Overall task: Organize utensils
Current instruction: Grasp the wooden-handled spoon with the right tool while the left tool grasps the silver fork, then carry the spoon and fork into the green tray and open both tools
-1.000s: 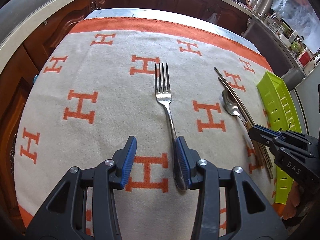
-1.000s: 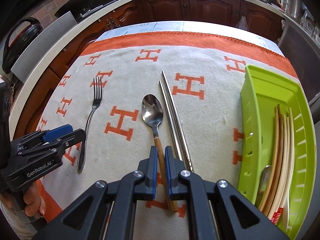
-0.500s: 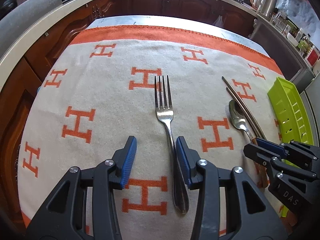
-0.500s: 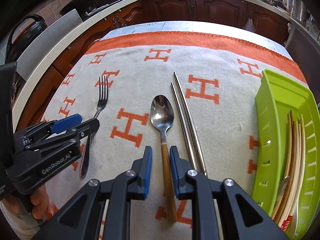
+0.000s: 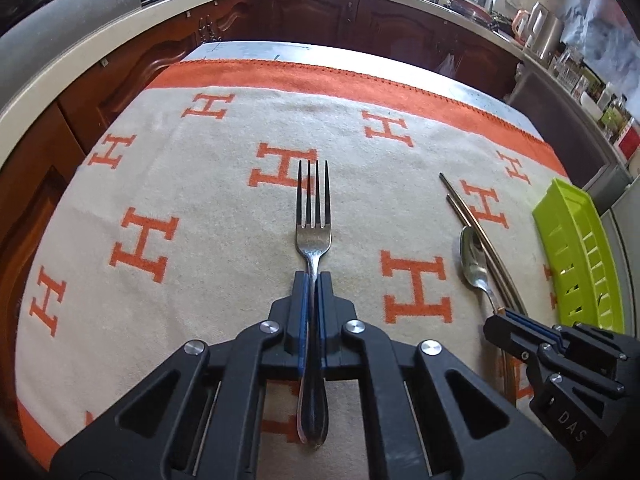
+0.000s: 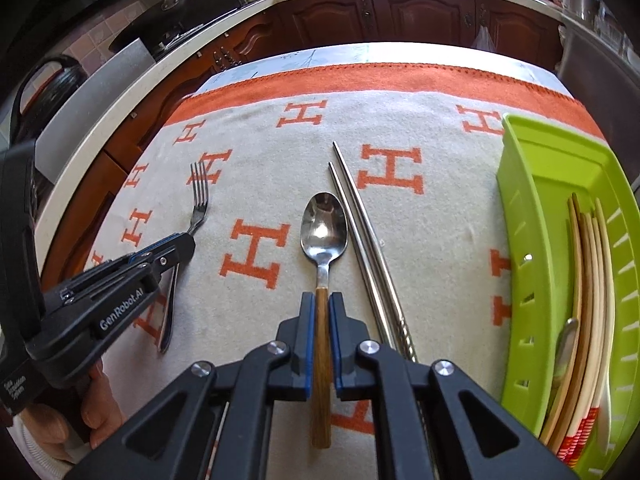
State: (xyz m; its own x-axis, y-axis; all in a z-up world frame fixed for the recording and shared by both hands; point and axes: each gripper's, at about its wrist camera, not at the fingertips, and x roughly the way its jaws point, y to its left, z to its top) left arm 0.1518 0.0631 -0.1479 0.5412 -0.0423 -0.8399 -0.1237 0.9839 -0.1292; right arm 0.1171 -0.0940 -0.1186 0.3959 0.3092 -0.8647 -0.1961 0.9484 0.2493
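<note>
My left gripper is shut on the handle of a steel fork that points away over the blanket; it also shows in the right wrist view. My right gripper is shut on the wooden handle of a spoon, whose steel bowl faces up. The spoon shows at the right of the left wrist view. Two steel chopsticks lie just right of the spoon. A green plastic tray at the right holds several wooden chopsticks.
A cream blanket with orange H letters covers the table. Dark wood kitchen cabinets and a counter run behind. The other gripper's body sits at the left of the right wrist view.
My left gripper has closed on the fork handle. My right gripper has tightened on the spoon handle. Both have moved forward along the handles.
</note>
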